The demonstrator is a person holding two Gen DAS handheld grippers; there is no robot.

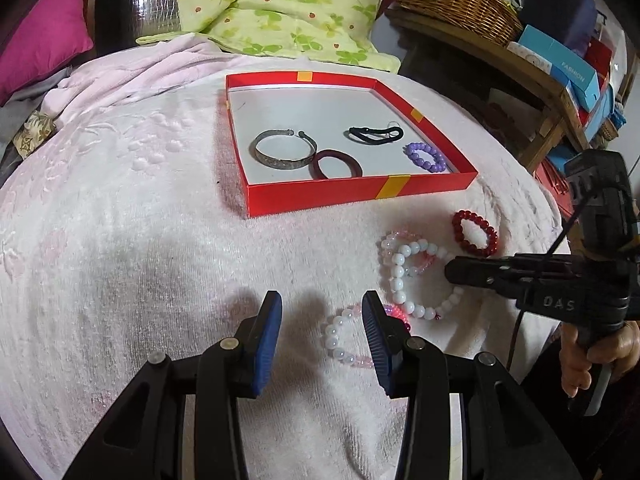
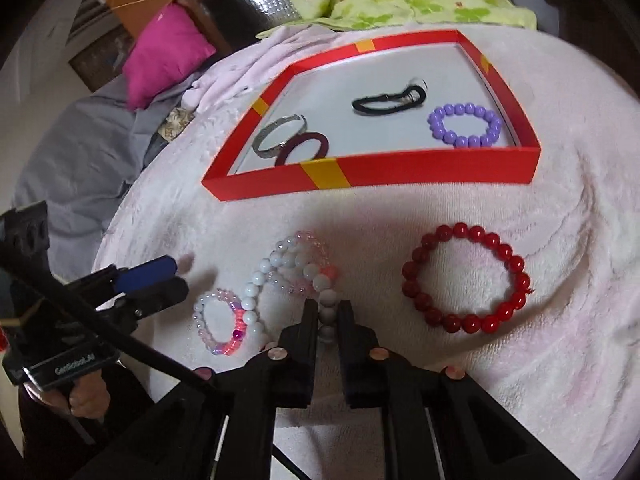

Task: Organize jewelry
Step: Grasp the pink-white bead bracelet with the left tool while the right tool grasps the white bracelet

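Note:
A red box (image 1: 320, 196) (image 2: 400, 172) on the white blanket holds a silver bangle (image 1: 276, 148), a maroon band (image 1: 338, 164), a black hair tie (image 1: 376, 134) and a purple bead bracelet (image 1: 426, 157) (image 2: 466, 124). In front lie a red bead bracelet (image 1: 475, 233) (image 2: 466, 278), a white bead bracelet (image 1: 404, 276) (image 2: 260, 276), a clear pink one under it (image 2: 308, 254) and a small white-pink one (image 1: 340, 340) (image 2: 222, 324). My left gripper (image 1: 320, 316) is open above the small bracelet. My right gripper (image 2: 329, 308) is shut on the white bead bracelet.
A green floral quilt (image 1: 280, 4) and a magenta pillow (image 1: 44, 40) lie behind the box. A wooden shelf with a wicker basket (image 1: 452, 0) and boxes stands at the right. The blanket's edge drops off at the right.

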